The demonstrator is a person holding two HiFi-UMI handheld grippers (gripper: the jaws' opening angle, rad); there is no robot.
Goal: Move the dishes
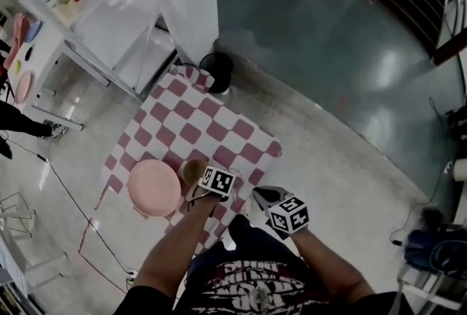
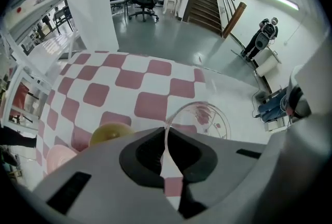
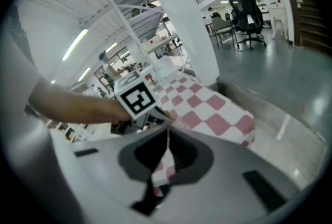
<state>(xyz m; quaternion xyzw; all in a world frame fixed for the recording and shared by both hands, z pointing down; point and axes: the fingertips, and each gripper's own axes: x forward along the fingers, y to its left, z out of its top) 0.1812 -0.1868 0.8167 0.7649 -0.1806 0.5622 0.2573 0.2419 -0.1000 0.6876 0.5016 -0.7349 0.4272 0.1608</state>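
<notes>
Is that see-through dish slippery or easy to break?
The clear dish looks like thin glass, so probably fragile. It seems stiff: held only by its rim in the left gripper, it doesn't sag. Smooth and glossy, it may slip.

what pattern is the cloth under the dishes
Pink-and-white checks on the cloth, clearest in the head view.
</notes>
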